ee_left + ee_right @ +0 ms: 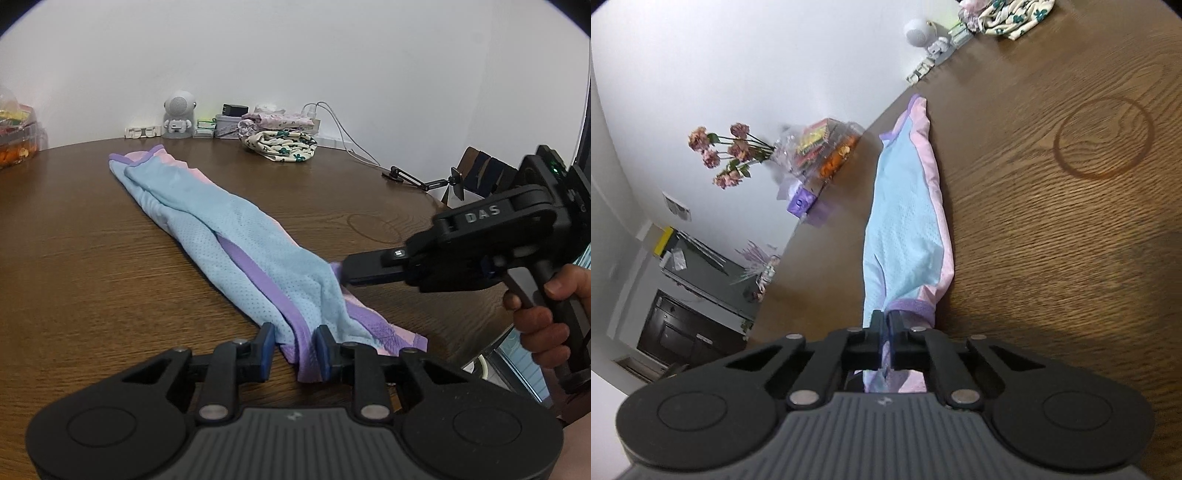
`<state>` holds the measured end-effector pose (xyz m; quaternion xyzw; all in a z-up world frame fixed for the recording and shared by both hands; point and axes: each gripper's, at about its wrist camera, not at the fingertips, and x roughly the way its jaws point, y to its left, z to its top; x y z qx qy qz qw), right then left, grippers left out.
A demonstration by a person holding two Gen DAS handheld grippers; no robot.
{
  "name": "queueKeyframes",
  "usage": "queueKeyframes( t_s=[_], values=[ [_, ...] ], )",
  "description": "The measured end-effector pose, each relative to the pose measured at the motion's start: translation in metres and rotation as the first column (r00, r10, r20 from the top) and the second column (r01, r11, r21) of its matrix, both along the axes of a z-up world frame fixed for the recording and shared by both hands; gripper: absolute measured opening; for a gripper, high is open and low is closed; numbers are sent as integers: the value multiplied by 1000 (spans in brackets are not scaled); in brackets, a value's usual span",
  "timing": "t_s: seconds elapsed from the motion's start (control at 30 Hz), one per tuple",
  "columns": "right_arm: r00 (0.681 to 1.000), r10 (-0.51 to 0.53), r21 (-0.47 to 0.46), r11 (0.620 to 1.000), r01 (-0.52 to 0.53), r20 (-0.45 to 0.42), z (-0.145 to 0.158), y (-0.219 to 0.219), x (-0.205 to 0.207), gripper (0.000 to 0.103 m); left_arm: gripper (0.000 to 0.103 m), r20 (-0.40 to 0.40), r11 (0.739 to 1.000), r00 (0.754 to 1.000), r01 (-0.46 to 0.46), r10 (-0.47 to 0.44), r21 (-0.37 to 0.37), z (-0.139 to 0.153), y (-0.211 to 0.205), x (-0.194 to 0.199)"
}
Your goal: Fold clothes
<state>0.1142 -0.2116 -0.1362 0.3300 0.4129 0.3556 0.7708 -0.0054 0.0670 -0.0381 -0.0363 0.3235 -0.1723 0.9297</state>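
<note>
Shorts (pixel 236 236) in blue, pink and purple lie folded in a long strip on the brown table (pixel 92 240).
Left claw (pixel 295 349) is open, its two fingers on both sides of the near purple hem; right claw (pixel 885 334) is closed tightly on another hem edge, held by a hand (pixel 543 314).

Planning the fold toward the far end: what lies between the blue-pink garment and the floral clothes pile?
Left wrist view: only bare table between the garment and floral pile.
</note>
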Motion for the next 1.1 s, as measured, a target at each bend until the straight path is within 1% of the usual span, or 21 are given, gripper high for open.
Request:
queueKeyframes(
  t_s=[0.07, 0.1, 0.23, 0.33, 0.4, 0.43, 0.47, 0.53, 0.67, 0.73, 0.8, 0.87, 0.93, 1.0, 1.1],
  values=[
    [1000, -9, 17, 1000, 9, 2, 1, -6, -2, 2, 23, 1, 1000, 1000, 0, 0, 1, 0, 0, 0],
    [1000, -8, 18, 1000, 8, -1, 2, -9, -3, 4, 23, 1, 1000, 1000, 0, 0, 2, 0, 0, 0],
    [998, 52, 16, 999, -51, -40, -3, -3, -4, 9, 23, 2, 1000, 1000, -2, 2, 8, 0, -2, -1],
    [993, 102, 14, 995, -102, -54, -6, 8, -6, 21, 23, 2, 1000, 1000, -5, 5, 11, 1, -2, -1],
    [992, 115, 6, 993, -115, -55, -7, 14, -7, 20, 23, 1, 1000, 1000, -5, 5, 14, 1, -2, -1],
    [991, 118, 6, 993, -118, -58, -8, 15, -7, 11, 23, 1, 1000, 1000, -5, 5, 15, 1, -2, -1],
    [991, 116, 10, 993, -115, -59, -8, 14, -9, 6, 23, 1, 1000, 1000, -4, 4, 15, 1, -2, -1],
    [993, 103, 15, 995, -103, -54, -8, 11, -12, 3, 23, 1, 1000, 1000, -4, 4, 15, 1, -1, -1],
    [996, 82, 21, 996, -82, -27, -1, -2, -24, 3, 23, 1, 1000, 1000, -5, 5, 17, 1, -2, -1],
    [996, 89, 21, 996, -88, -29, -1, -4, -30, 2, 23, 2, 1000, 1000, -5, 5, 19, 1, -2, -1],
    [995, 86, 13, 996, -85, -44, -4, -7, -31, 5, 23, 1, 1000, 1000, -4, 4, 21, 1, -2, -1],
    [997, 58, 15, 998, -57, -44, -5, -11, -29, 8, 23, 2, 1000, 1000, -3, 3, 25, 1, -2, -1],
    [999, 36, 28, 999, -35, -21, -2, -14, -27, 10, 23, 2, 1000, 1000, -4, 4, 28, 2, -3, -1],
    [1000, 20, 33, 999, -20, 19, 4, -14, -23, 15, 23, 1, 999, 1000, -6, 6, 32, 2, -3, -1],
    [989, 27, -6, 1000, -27, 144, 22, 0, -17, 26, 23, 0, 999, 1000, -10, 10, 41, 3, -5, -1]
  ],
)
